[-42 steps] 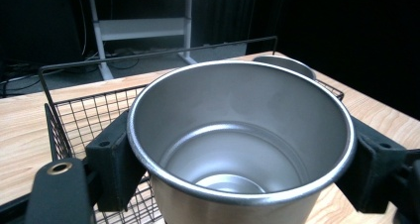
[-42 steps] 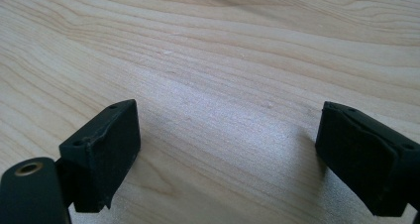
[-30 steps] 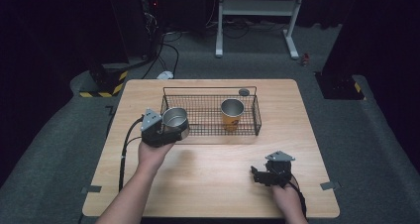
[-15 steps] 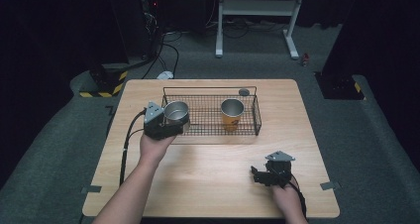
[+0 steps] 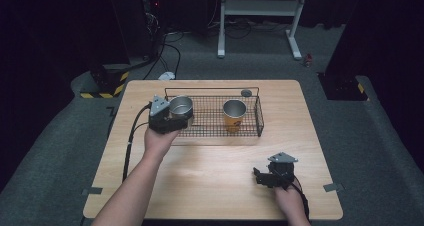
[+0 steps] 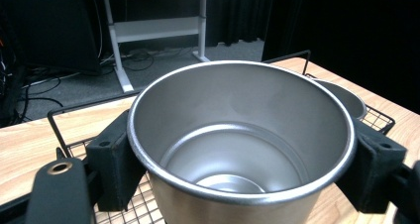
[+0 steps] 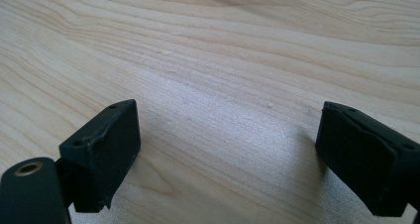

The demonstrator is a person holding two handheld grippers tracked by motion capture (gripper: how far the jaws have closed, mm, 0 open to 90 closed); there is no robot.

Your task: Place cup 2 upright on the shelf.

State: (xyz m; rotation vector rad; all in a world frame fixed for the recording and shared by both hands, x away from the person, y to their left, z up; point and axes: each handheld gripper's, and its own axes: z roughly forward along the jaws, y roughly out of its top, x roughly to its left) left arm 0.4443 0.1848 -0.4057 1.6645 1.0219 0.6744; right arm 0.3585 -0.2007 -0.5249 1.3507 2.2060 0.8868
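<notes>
My left gripper (image 5: 179,119) is shut on a plain steel cup (image 5: 180,106), held upright over the left end of a black wire basket (image 5: 216,131). In the left gripper view the cup (image 6: 242,149) sits between the two black pads (image 6: 116,159), its inside empty. An orange cup (image 5: 234,115) with a steel lining stands upright in the basket's right half; its rim (image 6: 346,97) peeks out behind the held cup. My right gripper (image 5: 261,176) rests low at the table's front right, open, with bare wood between its pads (image 7: 101,152).
A small grey round piece (image 5: 246,92) lies on the wooden table (image 5: 210,176) just behind the basket. The basket's wire rim (image 6: 57,127) rises close below the held cup. Dark carpet, cables and a white stand leg (image 5: 220,31) lie beyond the table.
My left gripper has carried the steel cup away from the person and slightly right, further over the basket's left end. The right gripper has stayed put.
</notes>
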